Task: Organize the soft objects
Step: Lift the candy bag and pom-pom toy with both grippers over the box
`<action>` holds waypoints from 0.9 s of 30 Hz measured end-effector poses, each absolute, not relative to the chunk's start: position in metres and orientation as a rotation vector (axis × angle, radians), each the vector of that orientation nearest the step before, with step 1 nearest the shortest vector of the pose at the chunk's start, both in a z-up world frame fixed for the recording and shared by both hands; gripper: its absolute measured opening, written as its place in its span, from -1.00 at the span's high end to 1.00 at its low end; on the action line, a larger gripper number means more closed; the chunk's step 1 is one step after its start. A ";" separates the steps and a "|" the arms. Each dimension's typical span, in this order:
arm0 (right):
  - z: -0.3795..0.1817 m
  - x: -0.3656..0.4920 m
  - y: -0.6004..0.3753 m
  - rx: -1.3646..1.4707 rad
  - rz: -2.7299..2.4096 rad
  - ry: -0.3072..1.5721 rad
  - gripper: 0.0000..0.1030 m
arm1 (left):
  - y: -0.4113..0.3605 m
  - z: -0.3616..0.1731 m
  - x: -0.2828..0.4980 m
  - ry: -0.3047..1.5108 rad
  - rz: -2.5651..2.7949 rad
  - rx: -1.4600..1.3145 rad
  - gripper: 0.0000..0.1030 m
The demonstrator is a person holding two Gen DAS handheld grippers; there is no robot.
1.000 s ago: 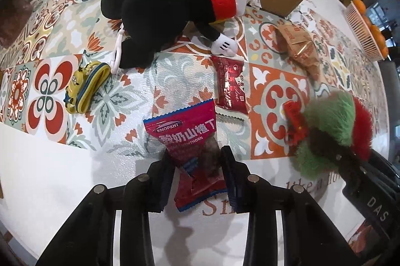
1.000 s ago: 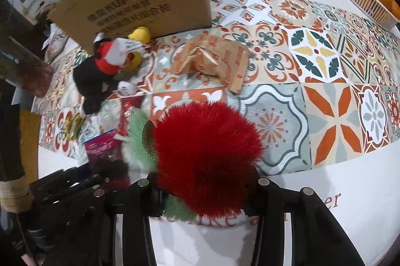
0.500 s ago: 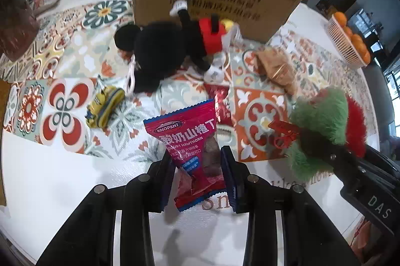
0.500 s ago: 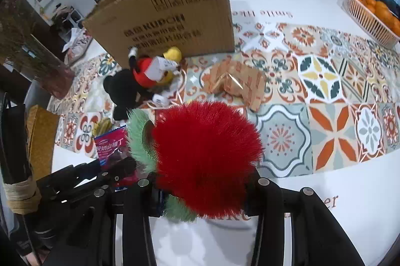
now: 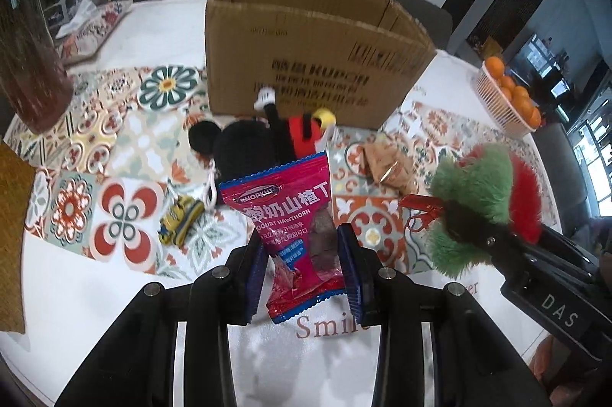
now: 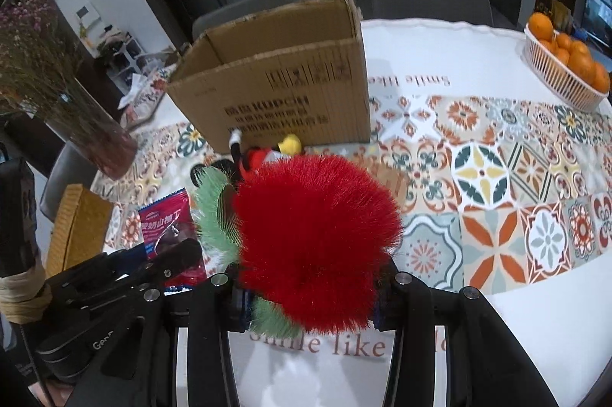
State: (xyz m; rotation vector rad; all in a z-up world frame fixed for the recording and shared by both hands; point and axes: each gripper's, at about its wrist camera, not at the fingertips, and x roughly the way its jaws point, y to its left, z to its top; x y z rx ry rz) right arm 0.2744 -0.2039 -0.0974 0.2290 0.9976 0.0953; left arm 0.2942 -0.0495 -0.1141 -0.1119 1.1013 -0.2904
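The red pompom (image 6: pixel 317 246) hides the right claw's (image 6: pixel 310 296) pads; the black plush (image 6: pixel 244 158) shows only partly behind it. The box's (image 5: pixel 306 62) print is blurred.

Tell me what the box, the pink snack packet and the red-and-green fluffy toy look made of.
Box: corrugated cardboard, matte brown; fluting shows along its cut rim. Pink snack packet: thin glossy plastic film, apparently, with crinkles, glare and serrated edges. Red-and-green fluffy toy: long fine pile, probably synthetic fur, with single fibres fanning outward.
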 end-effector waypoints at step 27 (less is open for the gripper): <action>-0.009 0.291 -0.199 0.218 0.133 0.736 0.14 | -0.047 -0.012 0.312 0.800 -0.314 -0.057 0.31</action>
